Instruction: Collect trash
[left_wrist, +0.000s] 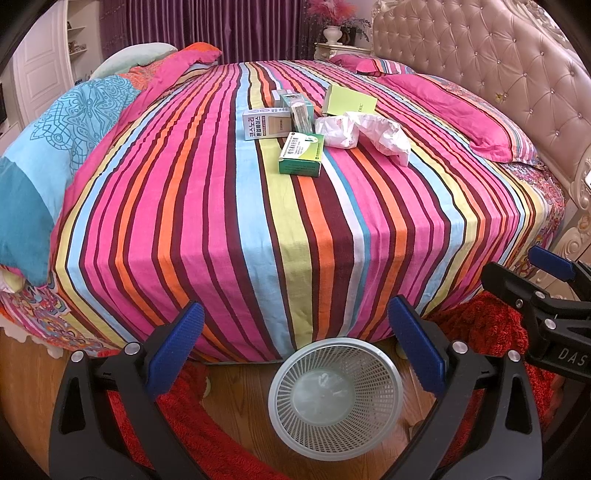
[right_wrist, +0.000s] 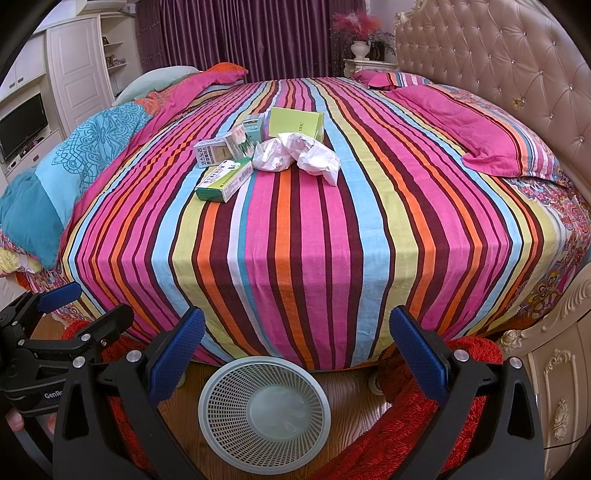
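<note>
A heap of trash lies mid-bed on the striped sheet: crumpled white paper (left_wrist: 364, 131) (right_wrist: 299, 155), a green-and-white carton (left_wrist: 302, 154) (right_wrist: 223, 180), a grey-white carton with Korean print (left_wrist: 266, 124) (right_wrist: 214, 150), a flat lime-green box (left_wrist: 349, 100) (right_wrist: 295, 122) and small clear packs (left_wrist: 297, 107) (right_wrist: 251, 129). On the floor below stands a white mesh wastebasket (left_wrist: 334, 387) (right_wrist: 264, 410), nothing in it. My left gripper (left_wrist: 295, 347) and right gripper (right_wrist: 295, 350) hover open over the bed's near edge, above the basket, holding nothing.
Pink pillows (right_wrist: 491, 133) lie by the tufted headboard (right_wrist: 498, 62) on the right. A blue patterned duvet (left_wrist: 59, 147) is bunched on the left. A red shaggy rug (right_wrist: 406, 428) lies on the wooden floor around the basket. An ornate nightstand (right_wrist: 557, 387) stands at right.
</note>
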